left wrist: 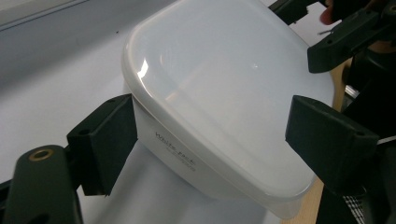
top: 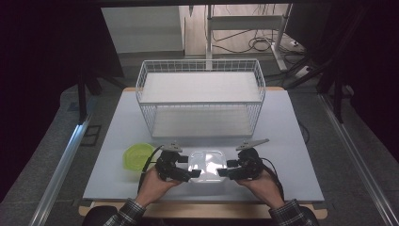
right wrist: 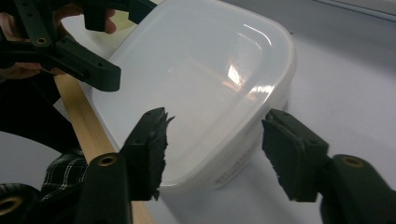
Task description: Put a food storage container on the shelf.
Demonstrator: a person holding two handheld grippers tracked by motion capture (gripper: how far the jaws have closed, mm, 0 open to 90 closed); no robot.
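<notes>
A translucent white lidded container (top: 207, 162) sits near the table's front edge, between my two grippers. My left gripper (top: 194, 174) is at its left end. In the left gripper view the two jaws stand wide on either side of one corner of the container (left wrist: 224, 93), and the gripper (left wrist: 210, 128) looks open. My right gripper (top: 221, 173) is at the container's right end. Its jaws straddle another corner of the container (right wrist: 201, 84) with a gap on the right side, so the gripper (right wrist: 215, 144) is open. Each view also shows the other gripper beyond the lid.
A white wire basket (top: 200, 62) stands behind the container across the middle of the table. A yellow-green round dish (top: 136, 157) lies just left of my left hand. The wooden front edge of the table (right wrist: 79, 116) runs close under the container.
</notes>
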